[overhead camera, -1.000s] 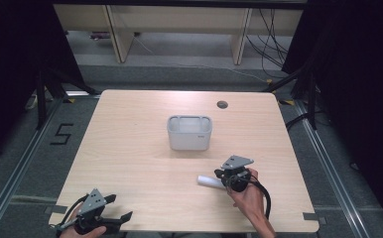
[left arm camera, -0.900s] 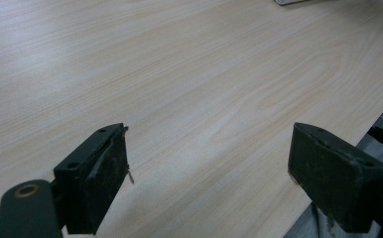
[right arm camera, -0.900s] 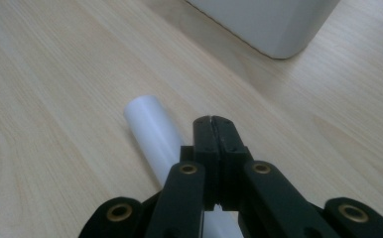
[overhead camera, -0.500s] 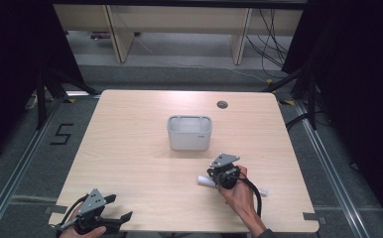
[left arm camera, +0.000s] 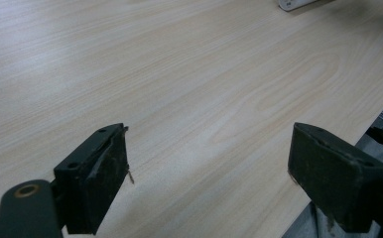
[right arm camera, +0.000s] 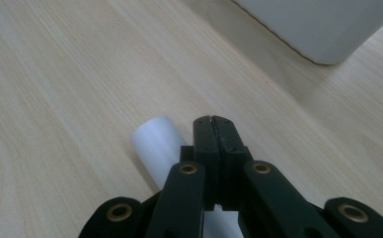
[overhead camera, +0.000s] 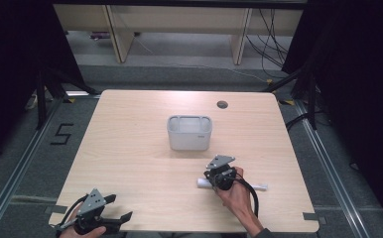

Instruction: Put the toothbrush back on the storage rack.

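The white tube (overhead camera: pixel 259 187) lies flat on the bench (overhead camera: pixel 130 148) near its near right corner, long axis running roughly parallel to the near edge, one end poking out left of the right claw (overhead camera: pixel 218 174) and the other out to the right past the hand. In the right gripper view the tube (right arm camera: pixel 157 144) passes under the claw (right arm camera: pixel 213 121), just left of the tips. That claw's jaws are pressed together with nothing visible between them, so it seems to rest over the tube rather than grip it; any pickup looks to need the jaws opened and set across the tube's width. The white bin (overhead camera: pixel 189 132) stands mid-bench, just beyond that claw toward the far edge. The left claw (overhead camera: pixel 122 218) sits at the near left corner, jaws spread wide and empty, well apart from the tube, so the right hand is plainly nearer.
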`<state>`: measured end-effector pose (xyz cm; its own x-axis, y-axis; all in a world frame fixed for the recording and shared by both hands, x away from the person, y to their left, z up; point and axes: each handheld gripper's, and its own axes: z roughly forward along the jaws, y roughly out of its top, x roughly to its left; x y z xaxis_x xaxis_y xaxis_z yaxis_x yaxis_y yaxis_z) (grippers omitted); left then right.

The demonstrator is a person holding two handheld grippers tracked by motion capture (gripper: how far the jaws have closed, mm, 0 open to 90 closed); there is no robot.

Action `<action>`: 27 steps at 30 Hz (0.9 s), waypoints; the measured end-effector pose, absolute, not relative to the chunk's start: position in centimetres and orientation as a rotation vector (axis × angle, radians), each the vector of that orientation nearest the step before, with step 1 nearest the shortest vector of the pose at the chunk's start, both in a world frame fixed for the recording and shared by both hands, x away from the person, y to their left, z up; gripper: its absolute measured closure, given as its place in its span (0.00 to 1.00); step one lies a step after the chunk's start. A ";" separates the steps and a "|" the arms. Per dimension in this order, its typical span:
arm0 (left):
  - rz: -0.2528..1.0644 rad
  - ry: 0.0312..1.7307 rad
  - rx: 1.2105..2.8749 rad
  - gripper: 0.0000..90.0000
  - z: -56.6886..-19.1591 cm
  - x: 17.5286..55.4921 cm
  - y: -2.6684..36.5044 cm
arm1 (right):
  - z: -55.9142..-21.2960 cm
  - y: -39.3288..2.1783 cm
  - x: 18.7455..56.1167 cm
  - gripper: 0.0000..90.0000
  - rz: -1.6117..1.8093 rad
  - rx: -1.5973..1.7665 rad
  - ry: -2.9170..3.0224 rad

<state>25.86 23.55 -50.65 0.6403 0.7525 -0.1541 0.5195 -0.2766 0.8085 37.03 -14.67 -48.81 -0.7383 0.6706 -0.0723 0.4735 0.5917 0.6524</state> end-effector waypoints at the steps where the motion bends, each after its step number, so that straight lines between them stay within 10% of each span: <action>1: 0.336 0.992 1.977 0.17 -50.6 25.9 23.7 | -48.8 -14.6 36.9 1.00 0.895 0.928 2.516; 27: 0.324 0.999 1.945 0.17 -50.6 25.8 23.6 | -48.8 -15.9 33.4 1.00 0.856 0.883 2.602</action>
